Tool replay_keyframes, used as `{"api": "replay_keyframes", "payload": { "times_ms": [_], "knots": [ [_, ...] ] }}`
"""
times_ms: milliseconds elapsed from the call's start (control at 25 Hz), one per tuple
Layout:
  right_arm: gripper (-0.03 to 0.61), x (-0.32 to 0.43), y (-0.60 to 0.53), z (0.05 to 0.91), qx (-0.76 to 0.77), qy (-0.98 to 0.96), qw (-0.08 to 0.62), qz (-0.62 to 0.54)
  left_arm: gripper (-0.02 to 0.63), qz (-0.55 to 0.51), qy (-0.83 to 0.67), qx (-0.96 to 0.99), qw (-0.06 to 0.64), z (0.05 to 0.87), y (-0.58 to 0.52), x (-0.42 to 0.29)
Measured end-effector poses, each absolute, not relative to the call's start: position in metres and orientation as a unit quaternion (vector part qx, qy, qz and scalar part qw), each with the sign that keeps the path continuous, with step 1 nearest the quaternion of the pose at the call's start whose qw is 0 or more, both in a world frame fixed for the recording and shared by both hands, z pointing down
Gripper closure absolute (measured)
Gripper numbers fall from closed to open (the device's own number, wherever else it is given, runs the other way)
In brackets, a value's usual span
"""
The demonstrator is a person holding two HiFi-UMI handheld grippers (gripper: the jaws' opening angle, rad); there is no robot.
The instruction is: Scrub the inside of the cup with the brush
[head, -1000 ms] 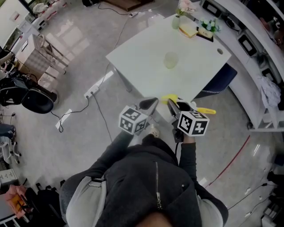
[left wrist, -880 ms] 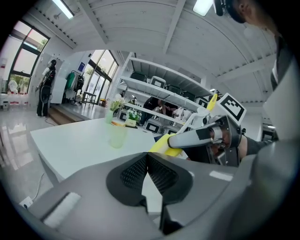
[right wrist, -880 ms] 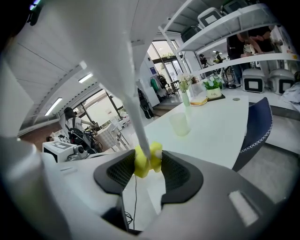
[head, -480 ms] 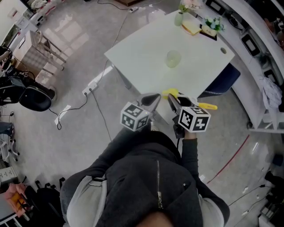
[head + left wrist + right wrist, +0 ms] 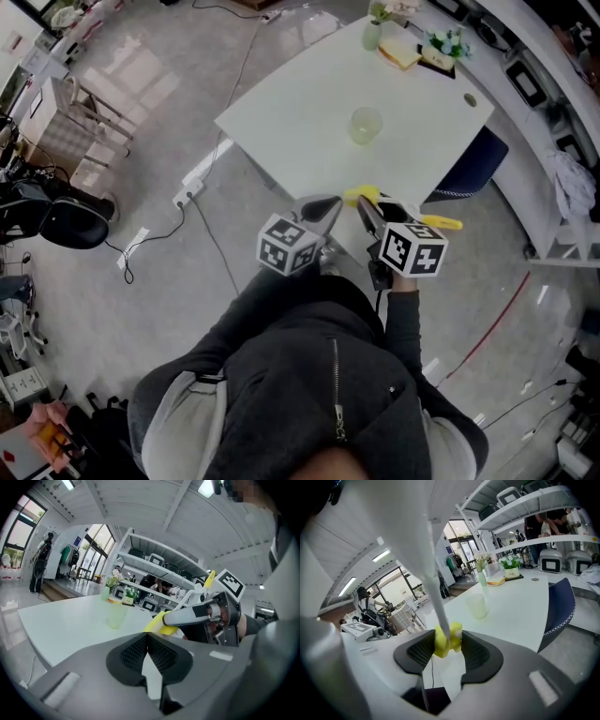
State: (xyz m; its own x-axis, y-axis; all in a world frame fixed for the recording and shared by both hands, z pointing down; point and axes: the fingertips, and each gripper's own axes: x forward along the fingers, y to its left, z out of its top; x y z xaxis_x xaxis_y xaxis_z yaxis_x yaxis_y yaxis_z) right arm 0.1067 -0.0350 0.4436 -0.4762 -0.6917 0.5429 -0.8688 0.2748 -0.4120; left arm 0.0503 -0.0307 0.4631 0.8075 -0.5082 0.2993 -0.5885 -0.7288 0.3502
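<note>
**Cup sitting mid-desk, brush clamped in right tongs**

Cup (image 5: pixel 365 125): pale green, translucent, standing upright near the middle of the white desk (image 5: pixel 300 103). Nothing is touching it. Both tongs are well apart from it.

Brush (image 5: pixel 446 644): the right gripper (image 5: pixel 449 637) is gripping it. Its jaws are closing on the yellow part, and the pads are pressing it from both sides. A white shaft is running up out of the jaws toward the camera. In the head view, yellow bits are sticking out on both sides of that gripper.

Left gripper (image 5: pixel 148 639): the jaws are sitting together, pad to pad, and are carrying nothing. It is hovering just beside the right one. Both are pointing at the desk's near corner, over its edge.

Far corner of the desk: a small vase (image 5: pixel 372 36) with flowers, and a potted plant (image 5: pixel 445 44) next to it, with a yellowish item lying between them.

A blue chair (image 5: pixel 473 164) is tucked under the desk's right edge. The person, in a dark zipped jacket (image 5: pixel 319 375), is standing at the near corner.
</note>
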Motion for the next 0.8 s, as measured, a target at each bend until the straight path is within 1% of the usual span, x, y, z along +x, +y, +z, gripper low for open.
{"api": "replay_keyframes", "payload": {
  "times_ms": [480, 800],
  "knots": [
    [0.403, 0.108, -0.078, 0.442, 0.537, -0.756, 0.107, 0.358, 0.606, 0.108, -0.244, 0.939, 0.216, 0.457, -0.081, 0.049],
    [0.403, 0.124, -0.107, 0.434, 0.580, -0.725, 0.096, 0.358, 0.606, 0.106, -0.206, 0.948, 0.217, 0.452, -0.120, 0.059]
  ]
}}
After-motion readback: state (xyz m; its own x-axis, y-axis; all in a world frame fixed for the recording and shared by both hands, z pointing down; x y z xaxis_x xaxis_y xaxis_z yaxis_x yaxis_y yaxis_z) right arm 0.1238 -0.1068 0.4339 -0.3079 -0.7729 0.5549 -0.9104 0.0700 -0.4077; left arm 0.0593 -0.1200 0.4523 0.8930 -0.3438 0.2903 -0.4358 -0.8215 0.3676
